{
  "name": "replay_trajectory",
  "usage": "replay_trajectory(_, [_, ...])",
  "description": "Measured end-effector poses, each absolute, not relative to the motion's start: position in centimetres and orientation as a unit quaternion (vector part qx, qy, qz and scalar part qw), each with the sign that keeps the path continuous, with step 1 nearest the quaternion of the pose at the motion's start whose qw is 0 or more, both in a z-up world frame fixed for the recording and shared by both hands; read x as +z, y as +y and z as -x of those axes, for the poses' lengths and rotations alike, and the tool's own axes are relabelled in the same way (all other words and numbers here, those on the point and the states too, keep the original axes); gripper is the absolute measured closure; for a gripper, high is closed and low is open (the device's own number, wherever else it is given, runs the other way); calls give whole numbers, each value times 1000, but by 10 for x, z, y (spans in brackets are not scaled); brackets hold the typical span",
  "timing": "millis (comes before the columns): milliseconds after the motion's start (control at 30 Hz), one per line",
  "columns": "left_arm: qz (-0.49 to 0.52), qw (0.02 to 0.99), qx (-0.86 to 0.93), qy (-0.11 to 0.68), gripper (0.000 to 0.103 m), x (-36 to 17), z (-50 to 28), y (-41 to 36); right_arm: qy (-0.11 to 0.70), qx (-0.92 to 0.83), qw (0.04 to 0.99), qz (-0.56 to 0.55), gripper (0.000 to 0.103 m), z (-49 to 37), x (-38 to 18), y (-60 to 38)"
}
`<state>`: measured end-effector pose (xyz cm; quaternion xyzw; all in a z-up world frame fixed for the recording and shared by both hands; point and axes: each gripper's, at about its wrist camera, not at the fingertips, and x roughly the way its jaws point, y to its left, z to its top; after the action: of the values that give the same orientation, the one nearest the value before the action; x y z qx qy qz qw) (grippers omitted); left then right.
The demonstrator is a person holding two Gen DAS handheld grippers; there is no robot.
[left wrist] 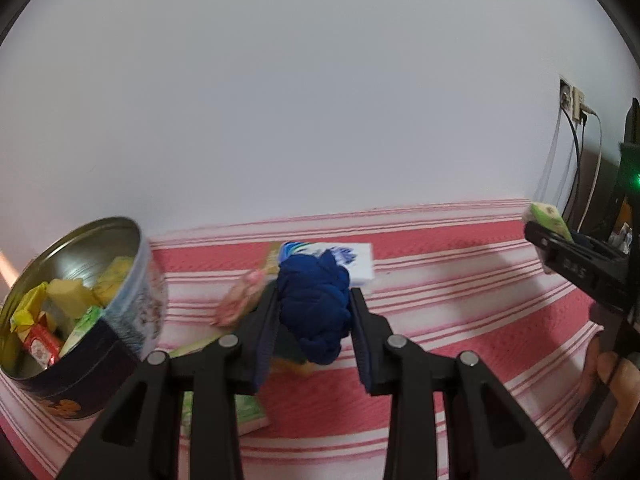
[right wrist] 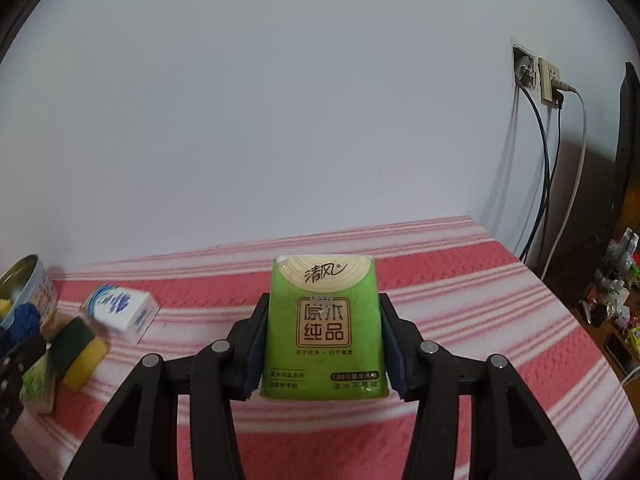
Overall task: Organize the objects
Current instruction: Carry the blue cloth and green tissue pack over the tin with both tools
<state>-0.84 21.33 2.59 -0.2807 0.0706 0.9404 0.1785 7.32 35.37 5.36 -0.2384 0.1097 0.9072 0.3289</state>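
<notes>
My left gripper [left wrist: 314,304] is shut on a bunched dark blue cloth [left wrist: 314,304] and holds it above the red-and-white striped cloth surface [left wrist: 460,308]. My right gripper [right wrist: 324,328] is shut on a green tissue pack [right wrist: 324,328], held upright above the same surface [right wrist: 460,300]. A round tin [left wrist: 80,320] with several wrapped snacks inside stands at the left. A white-and-blue box [right wrist: 120,310], a yellow-green sponge [right wrist: 80,350] and another green tissue pack [right wrist: 38,384] lie near the tin. The right gripper with its pack also shows in the left wrist view [left wrist: 560,240].
A white wall stands behind the surface. Wall sockets [right wrist: 548,80] with hanging cables are at the right, beside a dark screen [right wrist: 624,160] and a cluttered shelf [right wrist: 616,288]. A pink packet [left wrist: 240,300] lies by the left finger.
</notes>
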Motion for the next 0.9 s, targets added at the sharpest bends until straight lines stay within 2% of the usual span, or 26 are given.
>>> replay_trajectory(333, [249, 171, 950, 77, 70, 34, 10, 153, 122, 916, 292, 248, 51, -70, 47, 288])
replay_trajectory(900, [242, 79, 967, 15, 70, 48, 77, 8, 65, 959, 141, 239, 51, 48, 93, 138])
